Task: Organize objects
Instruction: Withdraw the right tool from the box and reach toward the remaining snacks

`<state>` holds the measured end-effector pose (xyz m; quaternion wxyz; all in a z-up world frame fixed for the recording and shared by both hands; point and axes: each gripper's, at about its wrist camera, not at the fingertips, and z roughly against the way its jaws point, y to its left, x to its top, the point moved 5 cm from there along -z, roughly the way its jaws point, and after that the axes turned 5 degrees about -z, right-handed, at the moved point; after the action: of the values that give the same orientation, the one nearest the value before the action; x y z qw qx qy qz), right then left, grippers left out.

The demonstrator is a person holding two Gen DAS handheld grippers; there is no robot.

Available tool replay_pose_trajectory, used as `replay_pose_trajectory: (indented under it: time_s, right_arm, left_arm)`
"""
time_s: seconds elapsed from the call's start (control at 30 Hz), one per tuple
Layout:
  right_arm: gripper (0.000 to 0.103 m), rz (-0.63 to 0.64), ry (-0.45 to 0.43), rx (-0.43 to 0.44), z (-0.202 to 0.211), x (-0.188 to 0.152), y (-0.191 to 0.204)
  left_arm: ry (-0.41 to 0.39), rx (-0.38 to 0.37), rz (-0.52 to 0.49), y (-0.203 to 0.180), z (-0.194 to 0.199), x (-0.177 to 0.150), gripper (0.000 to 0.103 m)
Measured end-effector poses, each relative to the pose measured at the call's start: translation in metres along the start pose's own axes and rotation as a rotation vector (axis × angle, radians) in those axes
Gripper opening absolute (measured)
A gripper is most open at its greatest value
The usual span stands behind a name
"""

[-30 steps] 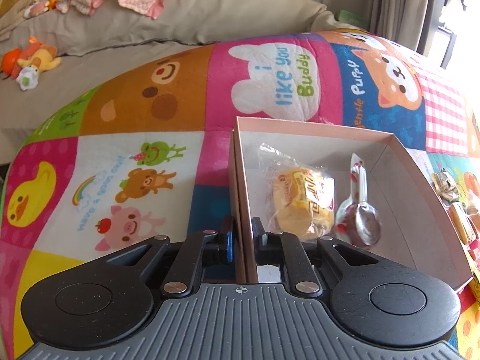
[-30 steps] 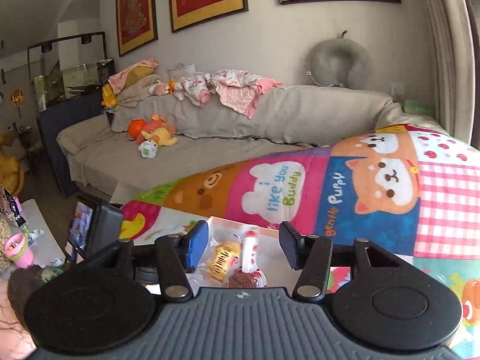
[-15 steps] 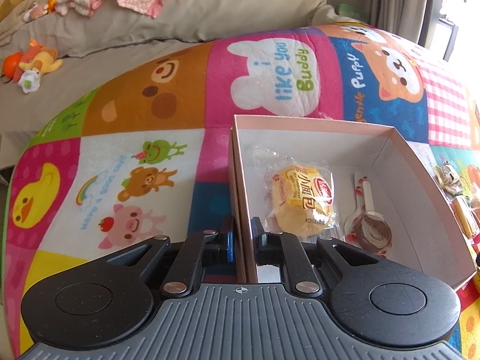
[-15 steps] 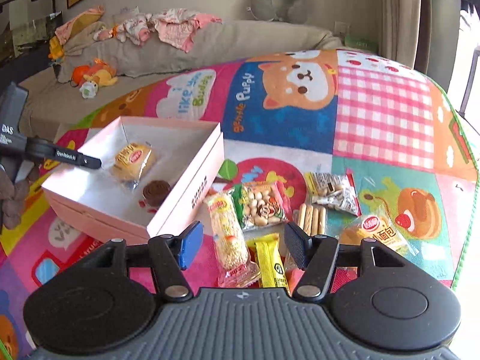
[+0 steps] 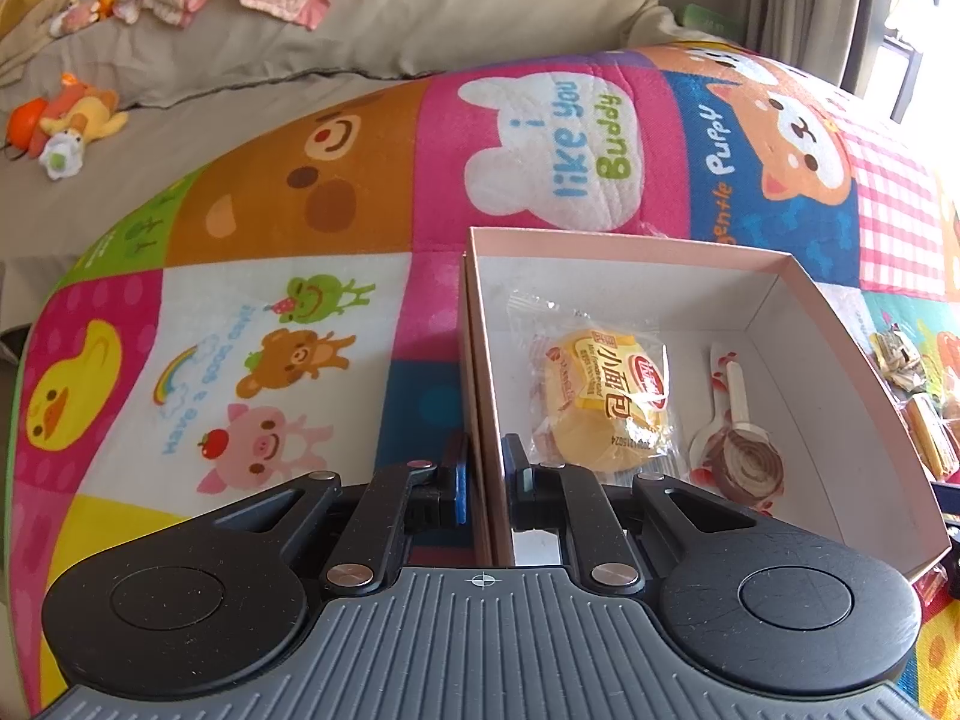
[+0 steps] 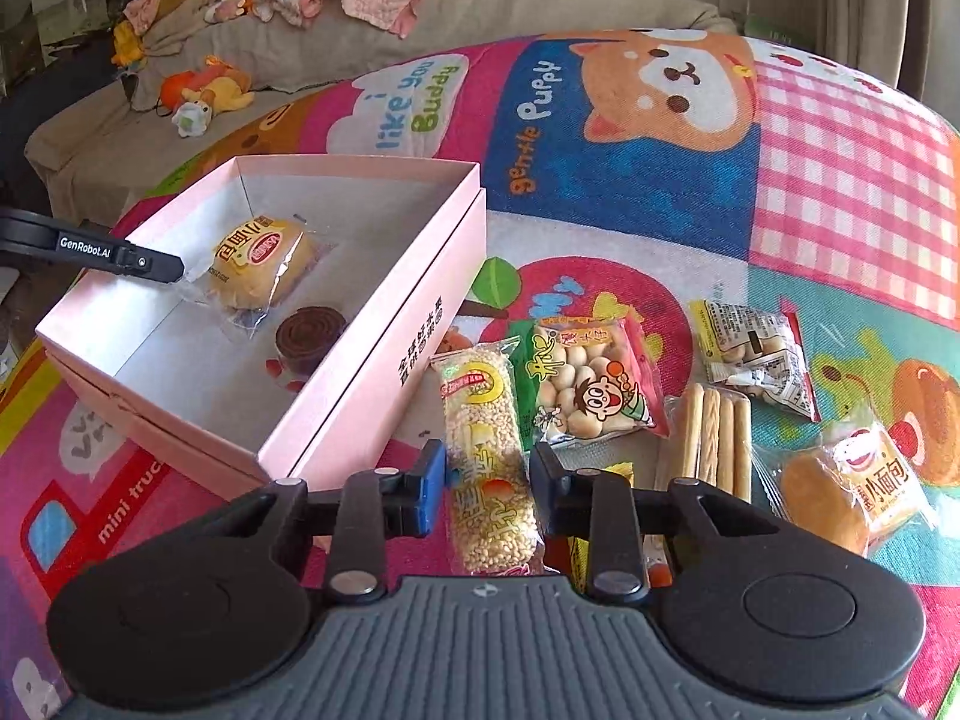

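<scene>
A pink open box point(image 5: 840, 324) point(image 6: 384, 324) stands on the colourful play mat. It holds a wrapped yellow bun point(image 5: 606, 402) point(image 6: 258, 264) and a brown swirl lollipop point(image 5: 747, 462) point(image 6: 309, 333). My left gripper point(image 5: 485, 480) is shut on the box's near left wall; its arm shows in the right wrist view point(image 6: 90, 252). My right gripper point(image 6: 487, 489) is open, low over a long rice-puff bar point(image 6: 489, 462) that lies between its fingers.
Loose snacks lie right of the box: a bag of small round biscuits point(image 6: 585, 384), biscuit sticks point(image 6: 714, 438), a clear packet point(image 6: 756, 354) and a second bun point(image 6: 852, 492). A grey sofa point(image 6: 540, 6) with toys and clothes runs behind the mat.
My right gripper has swung from over the box down to the snack pile and now straddles the rice-puff bar. The lollipop now lies in the box. The left gripper keeps its grip.
</scene>
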<state>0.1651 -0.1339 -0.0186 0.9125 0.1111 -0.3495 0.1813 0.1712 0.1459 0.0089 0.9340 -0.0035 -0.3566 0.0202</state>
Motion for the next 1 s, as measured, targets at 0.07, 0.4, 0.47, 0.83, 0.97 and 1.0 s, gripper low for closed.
replay_pose_trajectory:
  time_s: [0.07, 0.4, 0.47, 0.83, 0.97, 1.0]
  right_arm:
    - [0.030, 0.000, 0.012, -0.009, 0.006, -0.007, -0.002]
    - [0.030, -0.006, 0.061, -0.081, 0.052, -0.053, -0.009]
    - [0.030, 0.008, 0.079, -0.050, 0.059, -0.060, -0.004]
    - [0.030, 0.056, 0.095, -0.018, 0.048, -0.060, 0.012]
    - [0.028, 0.060, 0.118, 0.033, 0.068, -0.063, 0.020]
    - [0.028, 0.061, 0.110, 0.038, 0.075, -0.062, 0.022]
  left_arm:
    - [0.000, 0.001, -0.001, 0.000, 0.000, 0.000, 0.013]
    - [0.000, 0.000, 0.001, -0.001, 0.000, 0.000, 0.013]
    - [0.000, 0.000, 0.001, -0.001, 0.000, 0.000, 0.013]
    - [0.003, 0.001, 0.015, 0.000, 0.001, 0.000, 0.013]
    - [-0.003, -0.004, 0.025, 0.001, 0.000, -0.001, 0.013]
    - [-0.004, -0.005, 0.026, 0.001, 0.001, -0.001, 0.013]
